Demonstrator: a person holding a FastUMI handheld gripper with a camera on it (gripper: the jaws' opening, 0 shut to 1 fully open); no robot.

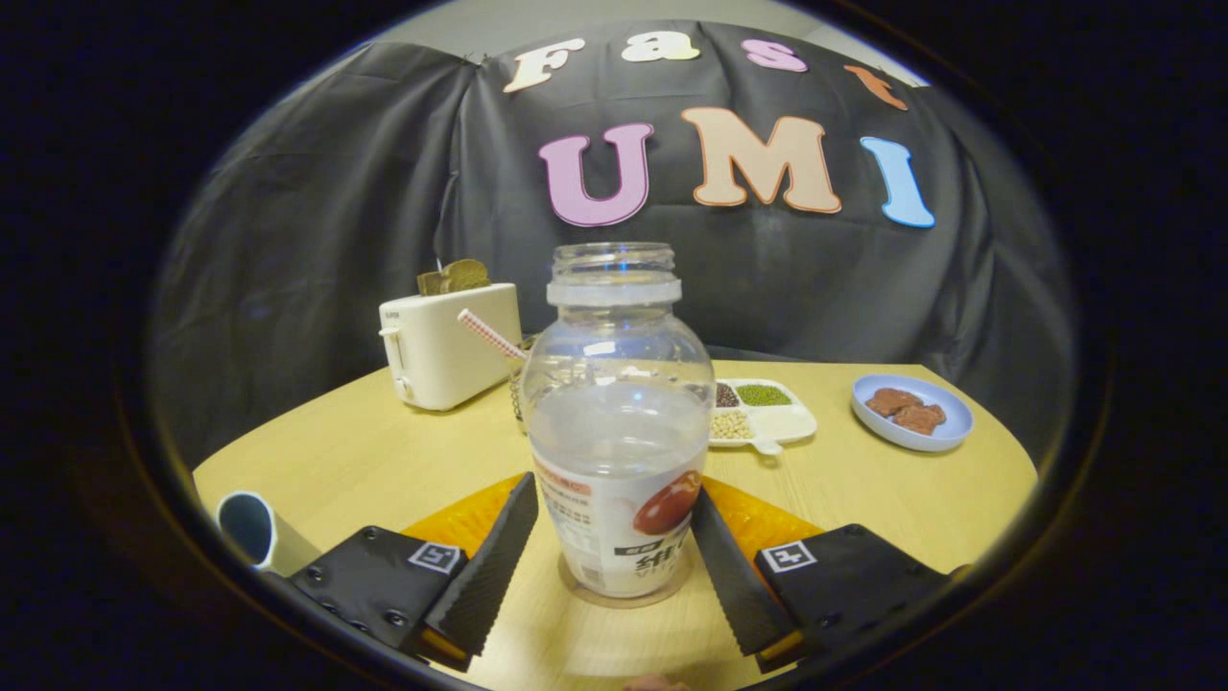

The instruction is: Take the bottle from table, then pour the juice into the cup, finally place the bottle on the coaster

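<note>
The cup (251,530) is lying just left of the gripper (614,547), its inside unreadable. The bottle (617,422) is standing uncapped on the table (384,461), partly filled with pale juice, between the spread fingers; whether they are touching it cannot be told. The orange coaster (470,518) is lying just behind. Judged risk: an off-centre squeeze tipping the open bottle and spilling.

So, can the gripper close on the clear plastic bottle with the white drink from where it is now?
Probably yes: the clear plastic bottle stands upright on the table between the gripper's open fingers, and nothing lies between them and its sides.
</note>
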